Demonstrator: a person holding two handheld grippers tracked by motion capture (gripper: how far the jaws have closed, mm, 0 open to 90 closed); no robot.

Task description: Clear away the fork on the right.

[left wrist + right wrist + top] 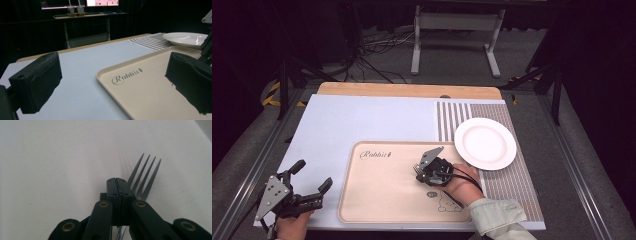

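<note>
Right tool (421, 172) was clamped shut on a fork (144, 178), jaws pressed flat together with the tines sticking out past the tips. Fork hung low over the beige tray (377, 200), near its upper right part, just short of the white plate (485, 143). Couldn't tell if the tines touched the tray. Looked like the carry step: fork gripped, being placed. My guess for the next move: lower it flat onto the tray or beside the plate, then open the jaws without flicking it. Left tool (307, 190) was wide open, holding nothing, parked over the desk (362, 120) left of the tray. Plate was empty, sitting on the striped mat (507, 185). Tray carried nothing else.
</note>
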